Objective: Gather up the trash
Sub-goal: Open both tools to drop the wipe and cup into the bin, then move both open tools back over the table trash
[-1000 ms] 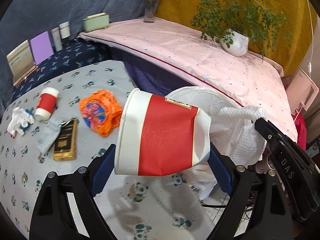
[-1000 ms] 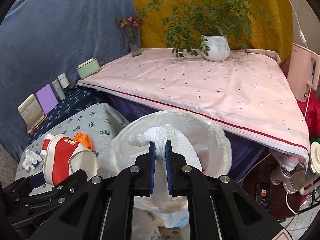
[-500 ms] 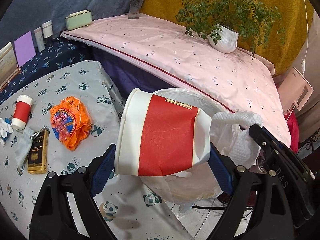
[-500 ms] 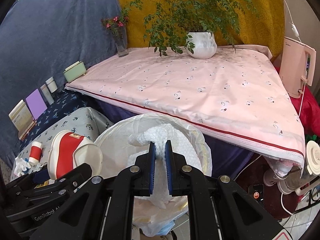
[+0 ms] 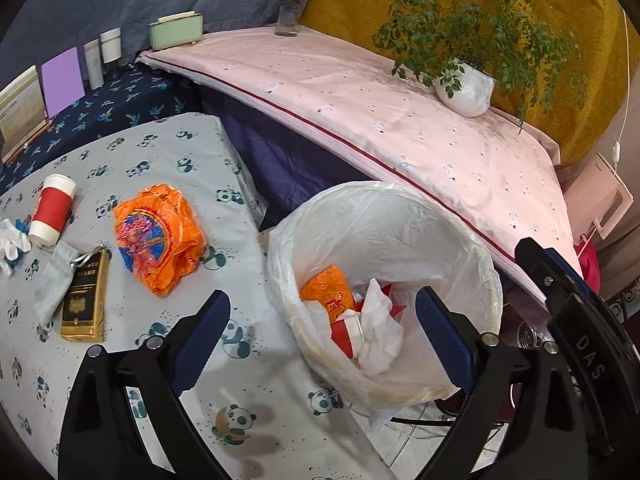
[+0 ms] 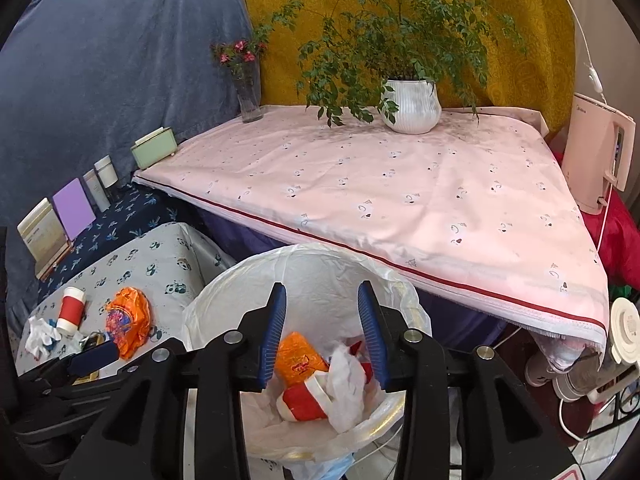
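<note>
A bin with a white plastic liner (image 5: 400, 216) (image 6: 320, 264) stands beside the panda-cloth table (image 5: 160, 360). Inside lie a red and white paper cup (image 6: 302, 400) (image 5: 346, 334), white crumpled paper (image 5: 378, 332) (image 6: 344, 376) and an orange wrapper (image 5: 328, 292) (image 6: 298, 356). My left gripper (image 5: 322, 308) is open and empty above the bin's near rim. My right gripper (image 6: 322, 300) is open and empty over the bin. On the table lie an orange plastic bag (image 5: 158, 236) (image 6: 126, 316), a second red cup (image 5: 52, 210) (image 6: 71, 308) and white crumpled paper (image 5: 12, 240).
A gold box (image 5: 84, 300) and a grey pouch (image 5: 52, 280) lie on the table. A pink-clothed table (image 6: 400, 192) behind the bin holds a potted plant (image 6: 412, 106), a flower vase (image 6: 248, 96) and a green box (image 6: 154, 152). A pink kettle (image 6: 596, 160) stands right.
My left gripper opened and dropped the red and white cup into the bin. My right gripper opened and dropped the white paper into it. Both grippers rose slightly.
</note>
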